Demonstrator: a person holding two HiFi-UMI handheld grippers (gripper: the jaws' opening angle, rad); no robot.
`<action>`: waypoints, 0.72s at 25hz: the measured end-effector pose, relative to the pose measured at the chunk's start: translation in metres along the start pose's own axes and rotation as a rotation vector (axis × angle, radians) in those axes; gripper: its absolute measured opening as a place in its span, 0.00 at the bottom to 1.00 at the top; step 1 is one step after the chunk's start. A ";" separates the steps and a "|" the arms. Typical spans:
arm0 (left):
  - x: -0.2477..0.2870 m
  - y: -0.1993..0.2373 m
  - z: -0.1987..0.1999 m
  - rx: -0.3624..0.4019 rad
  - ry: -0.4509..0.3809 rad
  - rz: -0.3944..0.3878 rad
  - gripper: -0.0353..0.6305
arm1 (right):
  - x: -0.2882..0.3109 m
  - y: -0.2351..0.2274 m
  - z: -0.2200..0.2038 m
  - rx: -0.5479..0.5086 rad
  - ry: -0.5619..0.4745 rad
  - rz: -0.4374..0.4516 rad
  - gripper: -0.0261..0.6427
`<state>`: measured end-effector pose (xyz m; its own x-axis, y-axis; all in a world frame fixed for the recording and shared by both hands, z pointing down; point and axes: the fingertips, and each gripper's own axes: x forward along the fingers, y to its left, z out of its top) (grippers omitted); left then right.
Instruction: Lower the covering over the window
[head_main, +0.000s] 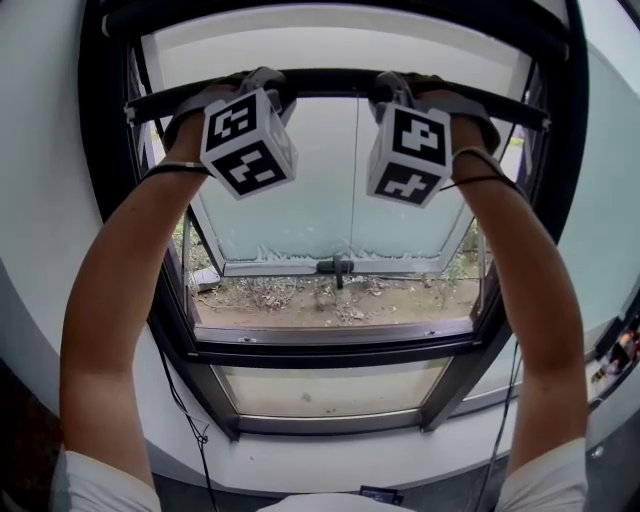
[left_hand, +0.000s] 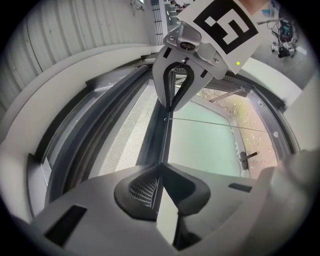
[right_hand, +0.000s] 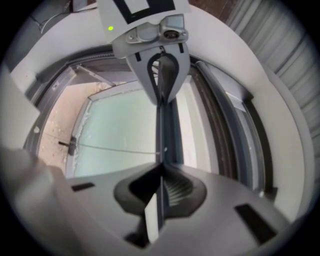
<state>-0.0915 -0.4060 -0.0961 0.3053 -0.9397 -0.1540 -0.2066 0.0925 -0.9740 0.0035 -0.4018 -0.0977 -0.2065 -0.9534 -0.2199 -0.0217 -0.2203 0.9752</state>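
Observation:
A dark bottom bar of the pale window covering runs across the top of the window. My left gripper is clamped on the bar left of centre, and my right gripper is clamped on it right of centre. In the left gripper view the jaws close on the bar's thin edge, with mesh fabric beside it and the right gripper further along. In the right gripper view the jaws pinch the same bar, with the left gripper beyond.
Below the bar a tilted glass sash with a dark handle stands open over bare ground outside. The dark window frame sits in a white wall. A thin cable hangs at lower left, and small items lie at the right edge.

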 end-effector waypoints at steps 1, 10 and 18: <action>-0.001 -0.005 -0.001 -0.010 -0.005 -0.005 0.12 | -0.001 0.005 0.000 0.007 -0.003 0.004 0.09; -0.006 -0.045 -0.008 0.011 0.002 -0.050 0.11 | -0.010 0.045 0.000 0.023 -0.012 0.027 0.09; -0.011 -0.073 -0.012 0.000 0.015 -0.086 0.11 | -0.018 0.074 0.002 0.033 -0.025 0.063 0.09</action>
<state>-0.0903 -0.4067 -0.0209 0.3076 -0.9491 -0.0675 -0.1806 0.0115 -0.9835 0.0037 -0.4006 -0.0218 -0.2332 -0.9595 -0.1581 -0.0396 -0.1531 0.9874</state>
